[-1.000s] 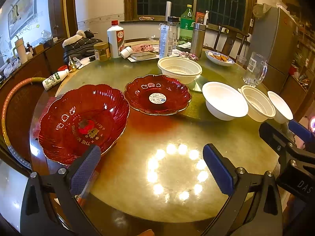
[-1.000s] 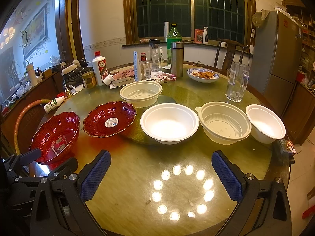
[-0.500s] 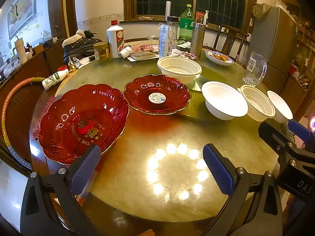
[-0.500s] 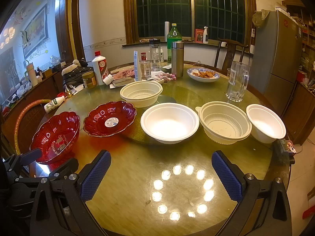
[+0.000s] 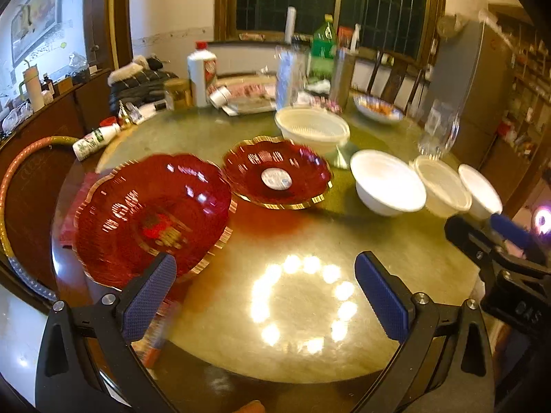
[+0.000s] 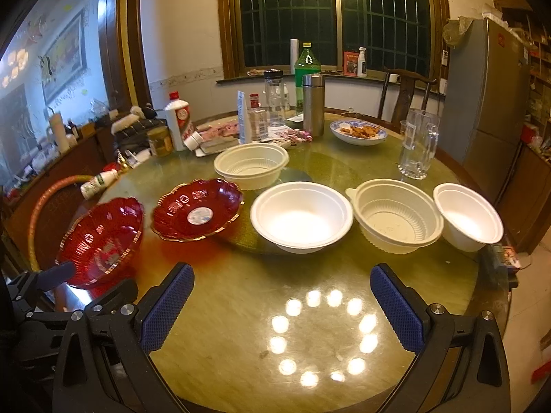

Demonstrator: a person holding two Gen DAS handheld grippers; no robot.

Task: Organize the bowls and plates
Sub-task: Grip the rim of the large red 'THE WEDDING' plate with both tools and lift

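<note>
Both wide-open and empty, the left hand-held gripper [image 5: 265, 289] and right hand-held gripper [image 6: 282, 304] face light, slippery-looking scalloped red gold-rimmed plastic plates [image 5: 151, 213] and thin white disposable bowls [image 6: 301, 218] on the round glass-topped bench [image 6: 241, 309], likely best pinched at their rims.

no lettering clear enough to read

Two red scalloped plates [image 6: 100, 241] [image 6: 198, 210], four white bowls [image 6: 301, 220] upright on table

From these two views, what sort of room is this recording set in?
Most likely a home dining room: a large round table carrying bowls, bottles and a dish of food, a refrigerator by the wall, and a wooden chair.
</note>
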